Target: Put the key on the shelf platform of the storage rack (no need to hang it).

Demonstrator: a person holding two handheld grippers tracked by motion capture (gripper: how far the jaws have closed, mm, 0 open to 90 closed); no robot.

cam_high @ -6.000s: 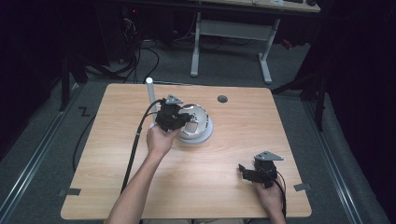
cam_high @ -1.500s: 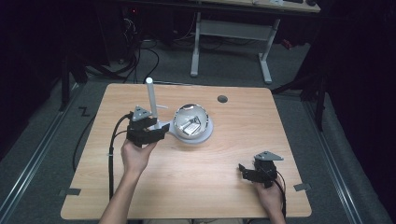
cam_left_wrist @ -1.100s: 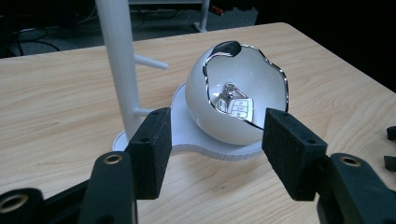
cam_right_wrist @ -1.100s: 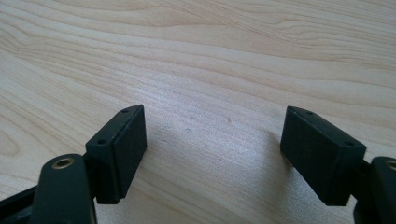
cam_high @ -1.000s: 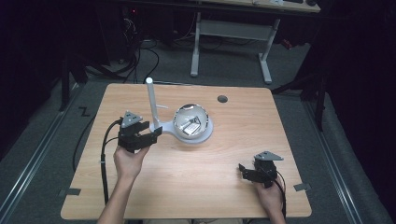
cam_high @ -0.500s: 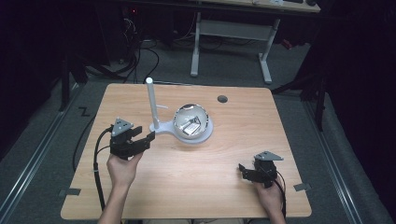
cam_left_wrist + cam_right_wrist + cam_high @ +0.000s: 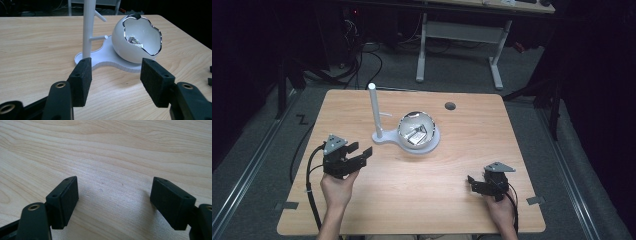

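Observation:
A white egg-shaped bowl [image 7: 417,131] with a silver rim sits on a white base beside an upright white post [image 7: 373,110] with short pegs, at the table's middle back. A small metallic item [image 7: 135,41] lies inside the bowl [image 7: 125,47]. My left gripper [image 7: 360,150] is open and holds nothing. It is at the table's left, apart from the stand and pointing toward it. In the left gripper view the post [image 7: 88,27] and base [image 7: 110,61] lie beyond the open gripper [image 7: 116,82]. My right gripper [image 7: 472,183] rests open near the front right, over bare wood [image 7: 115,202].
A round black grommet hole [image 7: 450,106] is at the table's back right. The wooden table [image 7: 422,200] has free surface between the two grippers. A black cable [image 7: 309,170] trails from the left gripper over the left front edge. A metal desk frame [image 7: 459,35] stands behind on the floor.
My left gripper has drawn back from the bowl, moving left and toward the person, with its jaws open. The right gripper has stayed still.

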